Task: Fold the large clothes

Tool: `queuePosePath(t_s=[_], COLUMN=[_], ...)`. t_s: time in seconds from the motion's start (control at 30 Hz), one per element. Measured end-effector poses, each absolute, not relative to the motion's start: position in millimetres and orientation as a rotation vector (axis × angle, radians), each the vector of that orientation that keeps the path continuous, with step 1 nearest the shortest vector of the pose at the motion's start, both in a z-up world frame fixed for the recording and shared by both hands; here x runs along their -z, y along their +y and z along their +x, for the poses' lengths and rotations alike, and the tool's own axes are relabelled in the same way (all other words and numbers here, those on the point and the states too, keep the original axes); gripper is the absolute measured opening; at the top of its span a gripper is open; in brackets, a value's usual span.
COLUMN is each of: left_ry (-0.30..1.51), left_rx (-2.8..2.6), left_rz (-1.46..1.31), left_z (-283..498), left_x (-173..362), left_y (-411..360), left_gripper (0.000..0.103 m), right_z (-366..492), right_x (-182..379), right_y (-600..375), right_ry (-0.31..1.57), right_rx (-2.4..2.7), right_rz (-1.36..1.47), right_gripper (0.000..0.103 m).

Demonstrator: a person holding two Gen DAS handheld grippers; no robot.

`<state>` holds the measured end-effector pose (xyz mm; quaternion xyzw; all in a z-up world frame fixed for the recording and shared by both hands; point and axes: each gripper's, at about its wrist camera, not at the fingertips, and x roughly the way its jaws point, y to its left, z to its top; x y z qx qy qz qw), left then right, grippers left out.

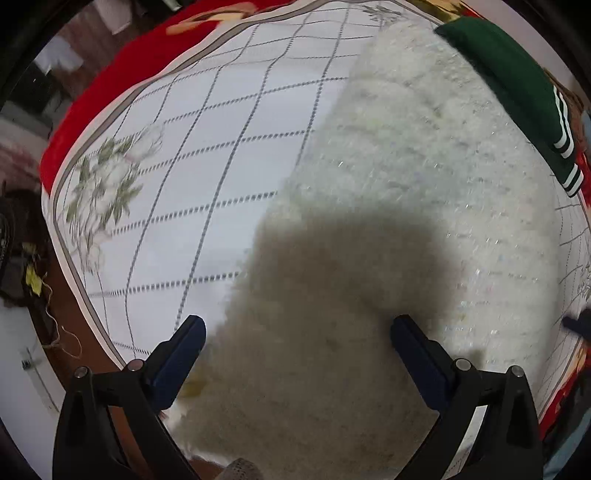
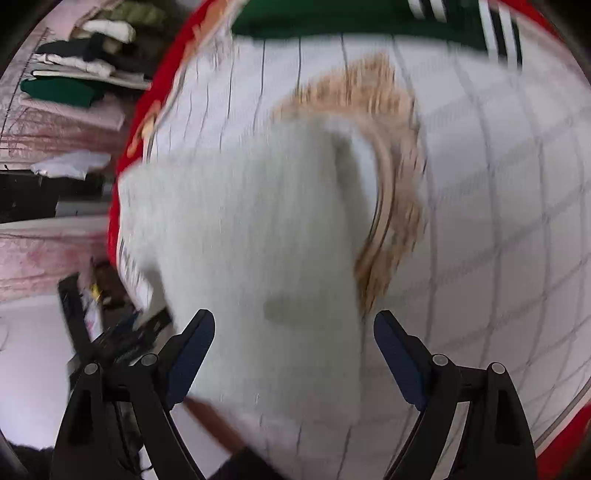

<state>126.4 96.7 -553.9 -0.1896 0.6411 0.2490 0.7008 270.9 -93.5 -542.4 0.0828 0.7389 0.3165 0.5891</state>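
A large fluffy white garment (image 1: 406, 177) lies on a bed sheet with a grey grid and flower print (image 1: 207, 155). My left gripper (image 1: 297, 334) is open just above its near part, casting a shadow on it. In the right wrist view the same white garment (image 2: 251, 229) has a tan furry collar or trim (image 2: 391, 155); the view is motion-blurred. My right gripper (image 2: 293, 326) is open above the garment's near edge. Neither gripper holds cloth.
A folded dark green garment with white stripes (image 1: 517, 88) lies at the far side of the bed, also in the right wrist view (image 2: 351, 18). A red blanket (image 1: 110, 92) borders the sheet. Stacked clothes (image 2: 81, 70) lie beyond the bed's left edge.
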Motion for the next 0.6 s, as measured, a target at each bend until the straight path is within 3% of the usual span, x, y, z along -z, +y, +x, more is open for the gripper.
queuePosePath(t_s=[0.07,0.33,0.43,0.5,0.6], left_ry=[1.417,1.416,1.418,1.418,1.416], left_rx=[-0.562,-0.556,-0.563,-0.570,-0.565], left_rz=[-0.415,-0.396,-0.398,-0.396,-0.412], left_z=[120.8,108.2,114.0,114.6,113.2], left_x=[553.5,556.7,563.9,568.1,571.3], left_y=[96.3,93.5,89.5,88.8,89.0], left_gripper=[0.103,0.103,0.103,0.103,0.103], right_z=[252.1,226.0,228.8,231.9,235.6], right_x=[549.1,579.7,591.5,603.0,619.0], right_y=[-91.7,-55.3,-46.3,-45.7,-59.0], right_ry=[1.757,1.759,1.756,1.774,1.865], right_rx=[-0.758,-0.647,-0.608,-0.579,-0.574], right_rz=[0.193,-0.034,-0.058,-0.053,0.100], right_gripper=[0.068,0.068,0.077,0.095,0.098])
